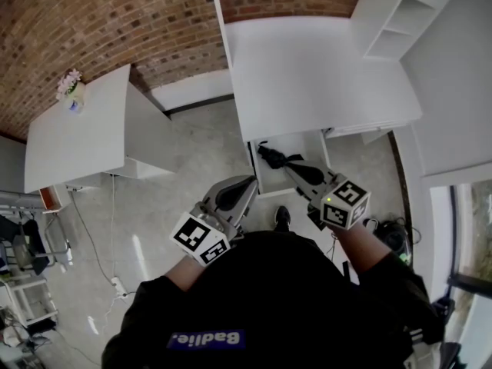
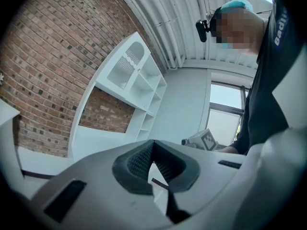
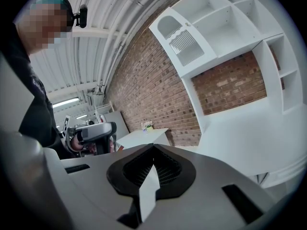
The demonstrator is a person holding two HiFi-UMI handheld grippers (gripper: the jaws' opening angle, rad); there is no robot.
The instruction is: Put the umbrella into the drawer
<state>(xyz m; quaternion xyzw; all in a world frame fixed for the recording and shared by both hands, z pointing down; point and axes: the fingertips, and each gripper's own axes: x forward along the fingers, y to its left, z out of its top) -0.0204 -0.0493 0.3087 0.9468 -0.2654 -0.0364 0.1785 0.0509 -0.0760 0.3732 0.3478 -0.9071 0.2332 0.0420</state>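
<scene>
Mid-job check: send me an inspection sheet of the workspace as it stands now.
Surface: white desk top bare; its white drawer pulled open.
Job's things: black folded umbrella lies inside the drawer.
Clutter: nothing seen.
Grippers: left gripper and right gripper both shut, nothing between the jaws.
Cables: thin cable on the floor at left.
Surroundings: red brick wall; white side table with small flower pot; white shelf unit.
</scene>
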